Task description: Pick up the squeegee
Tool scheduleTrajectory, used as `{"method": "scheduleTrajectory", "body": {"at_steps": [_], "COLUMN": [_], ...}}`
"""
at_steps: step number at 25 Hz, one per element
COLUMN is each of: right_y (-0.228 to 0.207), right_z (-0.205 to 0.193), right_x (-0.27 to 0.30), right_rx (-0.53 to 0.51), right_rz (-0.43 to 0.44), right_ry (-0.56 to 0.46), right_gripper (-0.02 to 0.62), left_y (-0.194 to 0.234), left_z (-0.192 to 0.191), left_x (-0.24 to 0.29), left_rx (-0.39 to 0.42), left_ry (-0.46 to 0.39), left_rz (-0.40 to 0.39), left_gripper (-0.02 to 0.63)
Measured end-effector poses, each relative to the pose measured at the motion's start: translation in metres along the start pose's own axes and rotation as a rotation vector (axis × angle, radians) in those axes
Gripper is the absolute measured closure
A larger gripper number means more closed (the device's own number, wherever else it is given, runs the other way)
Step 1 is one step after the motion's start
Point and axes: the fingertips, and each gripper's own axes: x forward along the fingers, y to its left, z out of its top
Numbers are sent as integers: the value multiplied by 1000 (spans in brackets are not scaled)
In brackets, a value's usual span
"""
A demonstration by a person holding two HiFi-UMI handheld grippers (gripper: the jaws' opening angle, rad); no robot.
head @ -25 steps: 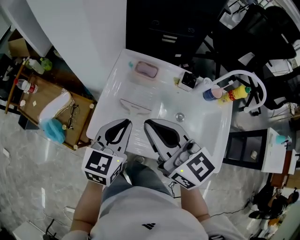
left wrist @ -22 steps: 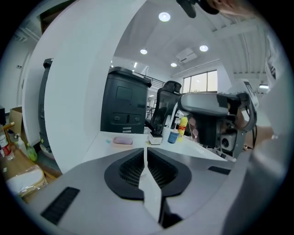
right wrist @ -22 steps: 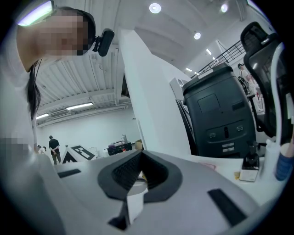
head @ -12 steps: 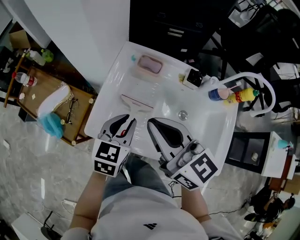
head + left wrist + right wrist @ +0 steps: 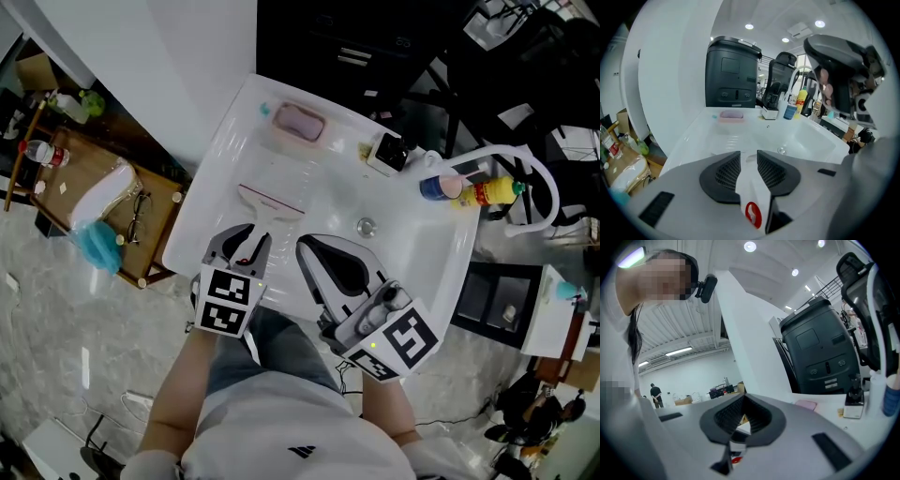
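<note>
**Q:** Where did the squeegee (image 5: 271,202) lie relative to the claws?

**A:** It lay flat on the white bench (image 5: 214,192), straight ahead of the left claw (image 5: 246,242). Its red-edged blade (image 5: 272,198) ran crosswise beyond the claw's tips. Its white handle (image 5: 752,197) ran back from the blade's middle towards the claw, in line with the way the claw pointed.

**Q:** So the handle had already reached the left claw?

**A:** Yes. In the left gripper view, the handle sat between the two ribbed pads, and a red mark on it showed near the camera. The jaws were opening, fairly wide. The pads looked to stand beside the handle rather than pinch it, so the squeegee rested on the bench, not yet gripped.

**Q:** And the right claw (image 5: 304,246)?

**A:** It was just beside the left claw, on the side nearer the sink bowl (image 5: 398,239). It was off the handle's line and farther from it. Its tips met, with nothing between them.

**Q:** What did the next move seem to turn on?

**A:** Probably on the left claw, the nearer one. The handle lay lengthwise between its jaws, so closing them squarely on it would likely secure the squeegee for lifting.
</note>
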Motion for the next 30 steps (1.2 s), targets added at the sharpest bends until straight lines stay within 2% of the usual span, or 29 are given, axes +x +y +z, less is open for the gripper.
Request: {"method": "scheduleTrajectory", "body": {"at_steps": [15, 30], "right_y": [-12, -18], "right_z": [-3, -4], "right_x": [0, -1], "right_rx": [15, 15], "right_rz": [-1, -3], "right_ry": [12, 15], "right_gripper": [586, 586], "left_y": [7, 9], "left_z": [-31, -39], "left_x": [29, 36], "left_rx": [13, 1], "left_ry": [127, 150], "left_rz": [42, 69], "left_gripper": [479, 479]}}
